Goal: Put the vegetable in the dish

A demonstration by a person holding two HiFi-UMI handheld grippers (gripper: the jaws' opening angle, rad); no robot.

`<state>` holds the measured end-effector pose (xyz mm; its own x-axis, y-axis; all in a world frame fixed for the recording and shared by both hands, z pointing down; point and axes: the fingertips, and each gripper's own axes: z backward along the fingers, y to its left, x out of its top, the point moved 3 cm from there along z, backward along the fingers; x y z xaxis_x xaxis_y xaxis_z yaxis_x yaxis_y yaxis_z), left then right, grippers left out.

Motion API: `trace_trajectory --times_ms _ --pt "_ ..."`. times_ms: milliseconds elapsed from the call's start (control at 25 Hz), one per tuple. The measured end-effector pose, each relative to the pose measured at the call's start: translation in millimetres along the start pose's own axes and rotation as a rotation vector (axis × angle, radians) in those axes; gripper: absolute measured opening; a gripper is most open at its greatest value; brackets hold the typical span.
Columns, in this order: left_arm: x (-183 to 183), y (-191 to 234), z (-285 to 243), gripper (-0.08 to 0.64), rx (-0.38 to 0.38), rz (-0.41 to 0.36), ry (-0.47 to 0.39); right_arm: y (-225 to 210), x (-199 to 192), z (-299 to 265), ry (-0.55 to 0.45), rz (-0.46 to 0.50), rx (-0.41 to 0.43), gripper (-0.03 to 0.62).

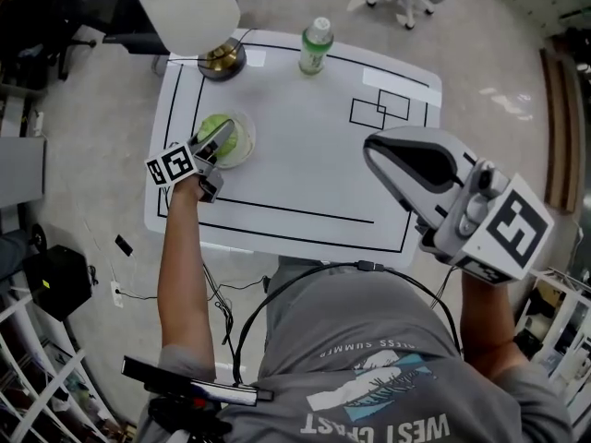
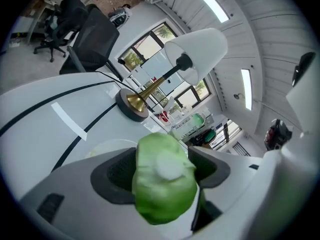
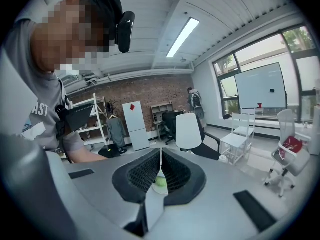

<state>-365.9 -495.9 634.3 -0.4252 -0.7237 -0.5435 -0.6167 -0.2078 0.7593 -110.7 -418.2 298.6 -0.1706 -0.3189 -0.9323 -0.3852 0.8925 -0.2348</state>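
Green vegetable [image 2: 165, 184] — one; dish [image 1: 247, 148] — one.

- vegetable [image 2: 165, 184]: light green with a whitish patch, lower centre of the left gripper view
- left gripper [image 1: 222, 137] and right gripper [image 1: 374, 146]: pale grey shells with black ribbed pads
- marker cube [image 1: 173, 164]: black-and-white squares
- table [image 1: 305, 146]: white, with black outlined rectangles
- lamp [image 1: 189, 7]: white shade and brass-gold base, upper left of the head view
- bottle [image 1: 316, 46]: green label, white cap
- dish [image 1: 247, 148]: pale, see-through
- shirt [image 1: 369, 340]: grey, with white lettering and a blue-and-white print
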Motion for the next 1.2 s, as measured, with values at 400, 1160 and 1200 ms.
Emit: trace_trajectory --times_ms 400,1160,1200 --pt "18.5 -18.1 -9.7 0.321 0.051 -0.268 0.077 -11.0 -9.9 -9.1 0.048 0.010 -0.006 0.009" --pt "-10.1 -26.1 1.1 0.313 -0.183 -0.016 0.237 -15.8 -17.9 -8.6 0.073 -0.009 0.000 0.009" --pt "-11.6 -26.6 1.2 0.314 -0.186 -0.041 0.248 -16.2 -19.8 -9.1 0.083 -0.005 -0.006 0.009"
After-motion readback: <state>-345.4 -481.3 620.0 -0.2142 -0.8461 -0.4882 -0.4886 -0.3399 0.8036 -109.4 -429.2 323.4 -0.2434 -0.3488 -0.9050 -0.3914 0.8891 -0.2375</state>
